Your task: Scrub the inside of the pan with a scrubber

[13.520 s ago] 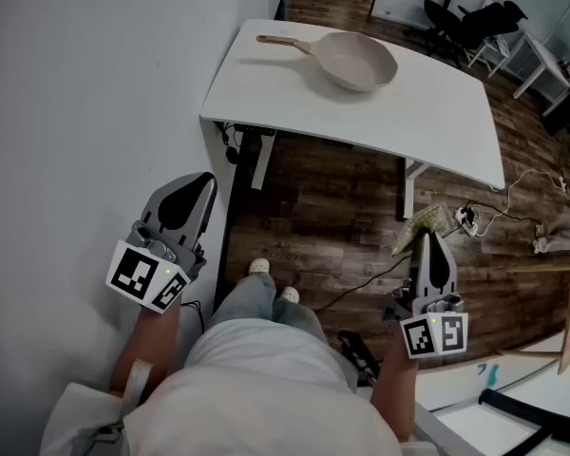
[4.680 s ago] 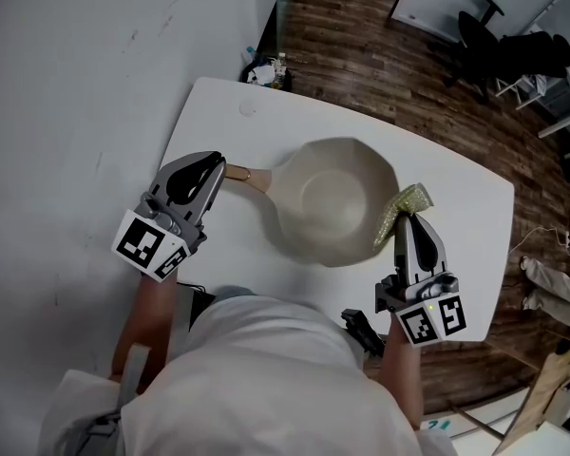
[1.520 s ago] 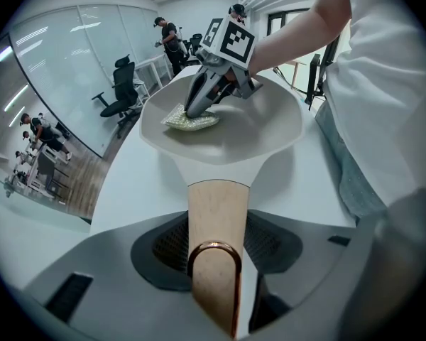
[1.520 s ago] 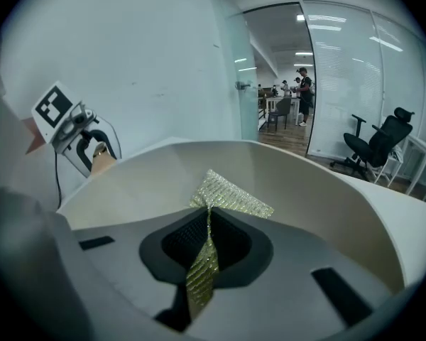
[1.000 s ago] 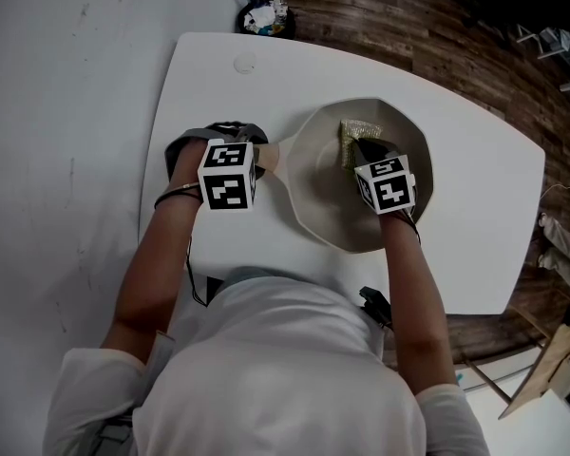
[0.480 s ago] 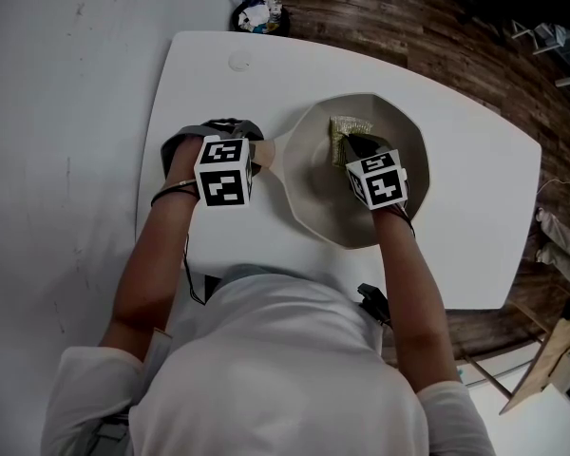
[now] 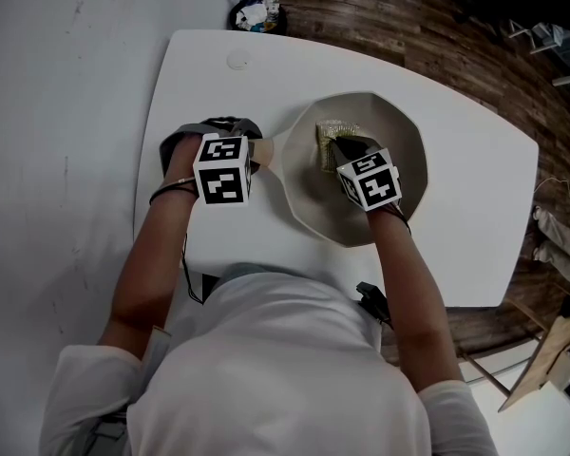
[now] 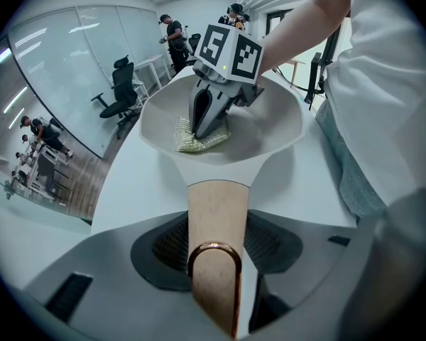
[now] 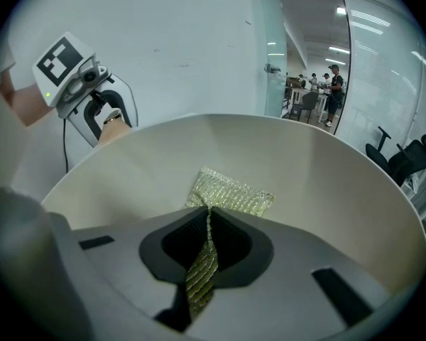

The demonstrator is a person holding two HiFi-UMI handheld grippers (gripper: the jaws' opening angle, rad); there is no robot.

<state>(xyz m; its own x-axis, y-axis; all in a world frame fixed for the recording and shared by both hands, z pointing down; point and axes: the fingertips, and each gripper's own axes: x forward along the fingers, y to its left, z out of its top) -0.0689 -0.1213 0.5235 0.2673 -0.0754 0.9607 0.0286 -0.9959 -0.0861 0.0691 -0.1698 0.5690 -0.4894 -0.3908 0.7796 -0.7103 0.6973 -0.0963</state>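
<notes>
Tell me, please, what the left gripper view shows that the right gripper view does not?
Only the left gripper view shows the wooden handle with its copper loop, held between the left gripper's jaws. It also shows the right gripper from outside, tips down in the pan.
Only the right gripper view shows the scrubber pinched edge-on between the right gripper's own jaws, and the left gripper from outside at the handle.
Both show the pan's pale inside and the scrubber lying against it.
</notes>
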